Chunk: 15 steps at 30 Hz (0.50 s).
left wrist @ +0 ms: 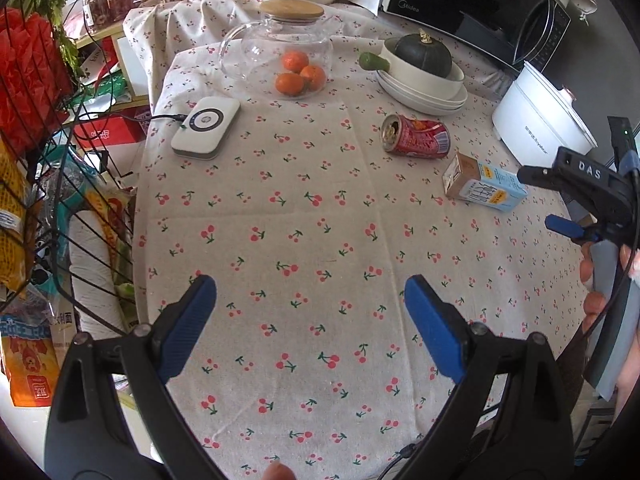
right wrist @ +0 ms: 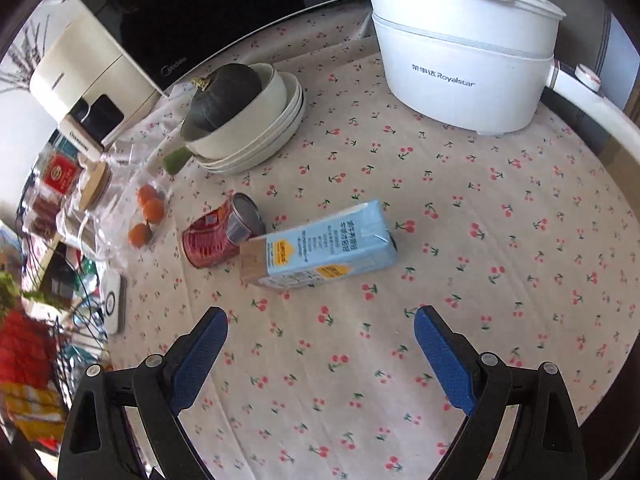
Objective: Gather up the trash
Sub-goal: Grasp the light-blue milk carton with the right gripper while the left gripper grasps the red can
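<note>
A pale-blue drink carton (right wrist: 320,246) lies on its side mid-bench, touching a crushed red soda can (right wrist: 218,236) at its nine o'clock; both sit on the cherry-print cloth covering the bench (right wrist: 520,320). The right tongs (right wrist: 320,338) hover just short of the carton, spread wide and empty. The left tongs (left wrist: 310,308), also spread and empty, hang over bare cloth with the can at their one o'clock. A clean pickup likely means straddling the carton across its narrow sides and closing squarely, without nudging the can toward the white stacked bowls (right wrist: 256,136) at eleven o'clock.
</note>
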Motion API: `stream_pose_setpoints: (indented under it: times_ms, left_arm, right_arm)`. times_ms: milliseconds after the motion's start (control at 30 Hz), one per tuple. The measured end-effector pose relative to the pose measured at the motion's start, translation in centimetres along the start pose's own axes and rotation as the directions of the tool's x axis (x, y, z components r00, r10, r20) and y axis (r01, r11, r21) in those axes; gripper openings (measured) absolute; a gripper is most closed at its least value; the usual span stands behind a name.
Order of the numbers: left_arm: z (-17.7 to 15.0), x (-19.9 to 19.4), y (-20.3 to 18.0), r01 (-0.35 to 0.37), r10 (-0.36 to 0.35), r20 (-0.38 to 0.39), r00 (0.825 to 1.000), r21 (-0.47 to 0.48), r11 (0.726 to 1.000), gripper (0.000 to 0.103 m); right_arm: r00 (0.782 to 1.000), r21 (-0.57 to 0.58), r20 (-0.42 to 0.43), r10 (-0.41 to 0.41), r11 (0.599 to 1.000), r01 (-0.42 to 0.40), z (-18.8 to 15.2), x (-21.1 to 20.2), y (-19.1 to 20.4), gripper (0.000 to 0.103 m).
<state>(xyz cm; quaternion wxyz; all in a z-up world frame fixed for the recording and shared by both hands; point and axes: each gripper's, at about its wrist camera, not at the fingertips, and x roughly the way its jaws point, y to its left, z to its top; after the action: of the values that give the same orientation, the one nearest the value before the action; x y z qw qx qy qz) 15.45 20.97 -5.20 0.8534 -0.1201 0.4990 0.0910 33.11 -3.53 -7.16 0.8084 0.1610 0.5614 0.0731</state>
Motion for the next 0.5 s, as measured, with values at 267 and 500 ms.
stream_pose_setpoints:
  times_ms: [267,500]
  left_arm:
    - [0.5,0.5,1.9,-0.059,0.059,0.011,0.998,0.003,0.998,0.095]
    - [0.8,0.7,2.4,-0.042,0.042,0.0,0.999,-0.028,0.999,0.095]
  right_arm:
    - [0.999,0.256,0.002,-0.032,0.966,0.03,2.6,6.0,-0.6,0.096]
    - [1.0,0.336,0.004,-0.001,0.942,-0.001,2.2,7.1,-2.5,0.076]
